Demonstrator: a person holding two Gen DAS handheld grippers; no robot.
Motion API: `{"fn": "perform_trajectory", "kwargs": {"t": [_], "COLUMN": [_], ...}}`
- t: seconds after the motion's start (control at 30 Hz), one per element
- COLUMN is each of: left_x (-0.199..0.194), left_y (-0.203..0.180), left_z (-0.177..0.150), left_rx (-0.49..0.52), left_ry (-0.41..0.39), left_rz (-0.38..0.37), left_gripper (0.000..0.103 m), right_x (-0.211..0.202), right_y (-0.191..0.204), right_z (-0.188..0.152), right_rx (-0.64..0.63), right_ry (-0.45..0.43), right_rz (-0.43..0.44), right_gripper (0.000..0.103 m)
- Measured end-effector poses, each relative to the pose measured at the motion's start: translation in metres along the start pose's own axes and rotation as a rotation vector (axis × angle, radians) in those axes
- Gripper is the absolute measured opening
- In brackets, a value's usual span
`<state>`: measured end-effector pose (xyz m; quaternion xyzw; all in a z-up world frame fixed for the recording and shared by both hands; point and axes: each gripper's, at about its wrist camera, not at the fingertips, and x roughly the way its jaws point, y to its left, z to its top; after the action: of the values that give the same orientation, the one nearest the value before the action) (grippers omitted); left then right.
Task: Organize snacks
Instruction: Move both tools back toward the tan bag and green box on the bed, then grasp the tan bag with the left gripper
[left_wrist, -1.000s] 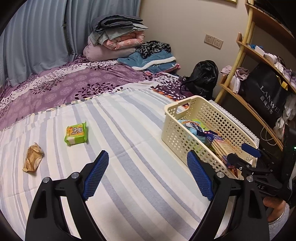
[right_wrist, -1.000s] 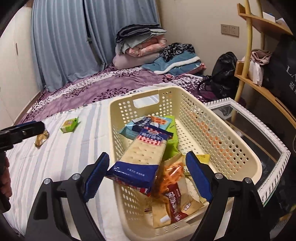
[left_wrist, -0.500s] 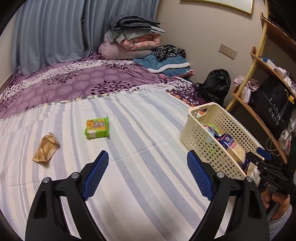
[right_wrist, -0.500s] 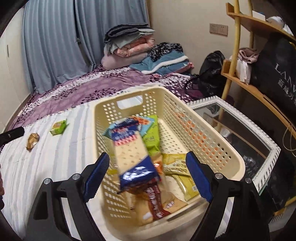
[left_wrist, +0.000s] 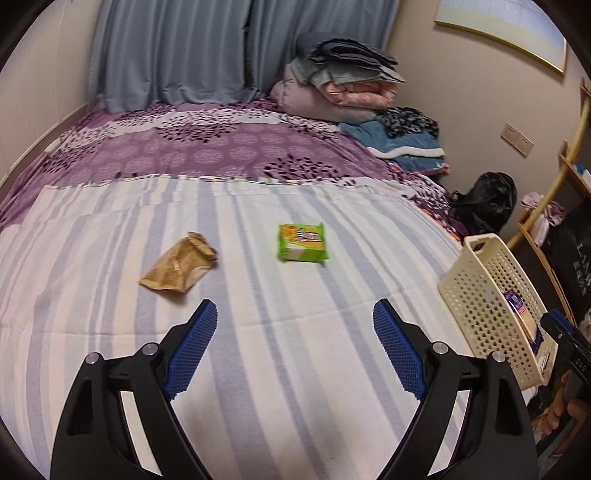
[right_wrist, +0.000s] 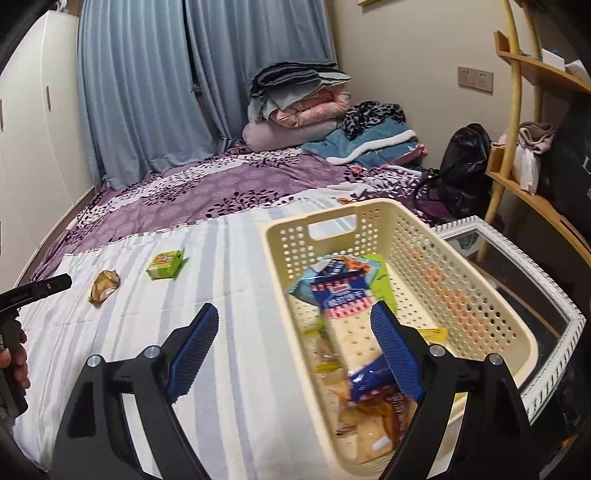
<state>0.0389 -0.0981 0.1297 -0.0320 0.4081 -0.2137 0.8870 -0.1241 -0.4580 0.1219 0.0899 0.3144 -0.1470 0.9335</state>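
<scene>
A green snack pack (left_wrist: 302, 242) (right_wrist: 165, 264) and a crumpled brown wrapper (left_wrist: 179, 264) (right_wrist: 104, 286) lie on the striped sheet (left_wrist: 258, 369). My left gripper (left_wrist: 293, 350) is open and empty, a short way in front of both. A cream perforated basket (left_wrist: 491, 310) (right_wrist: 436, 280) stands at the bed's right edge with several snack packs inside, a blue cracker pack (right_wrist: 349, 314) on top. My right gripper (right_wrist: 295, 350) is open and empty, above the basket's near left wall. The left gripper's tip (right_wrist: 40, 290) shows at the far left.
Purple floral bedding (left_wrist: 207, 147) and a stack of folded blankets (left_wrist: 340, 85) lie beyond the sheet. A black bag (right_wrist: 461, 166), a wooden shelf (right_wrist: 524, 184) and a white-framed mirror (right_wrist: 546, 295) stand to the right of the bed.
The left gripper swung left across the bed: the green pack and brown wrapper now sit ahead of it, the basket at its right edge. The cracker pack dropped from between the right jaws into the basket.
</scene>
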Motion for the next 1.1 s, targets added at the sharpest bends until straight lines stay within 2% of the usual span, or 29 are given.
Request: {"fn": "perform_trajectory", "kwargs": {"t": [0.17, 0.5, 0.7, 1.1], "left_x": [0.005, 0.032, 0.064, 0.142], "left_y": [0.032, 0.069, 0.089, 0.115], "left_z": [0.000, 0.006, 0.013, 0.030], "left_rx": [-0.048, -0.054, -0.067, -0.015], "left_ry": [0.004, 0.038, 0.081, 0.183], "left_rz": [0.037, 0.072, 0.077, 0.114], "left_gripper": [0.088, 0.088, 0.088, 0.088], "right_x": [0.007, 0.030, 0.048, 0.083], "right_y": [0.026, 0.076, 0.098, 0.126], "right_z": [-0.001, -0.011, -0.021, -0.029], "right_rx": [-0.039, -0.109, -0.137, -0.161], "right_ry": [0.020, 0.093, 0.149, 0.233], "right_rz": [0.041, 0.116, 0.156, 0.184], "right_gripper": [0.084, 0.084, 0.084, 0.084]}}
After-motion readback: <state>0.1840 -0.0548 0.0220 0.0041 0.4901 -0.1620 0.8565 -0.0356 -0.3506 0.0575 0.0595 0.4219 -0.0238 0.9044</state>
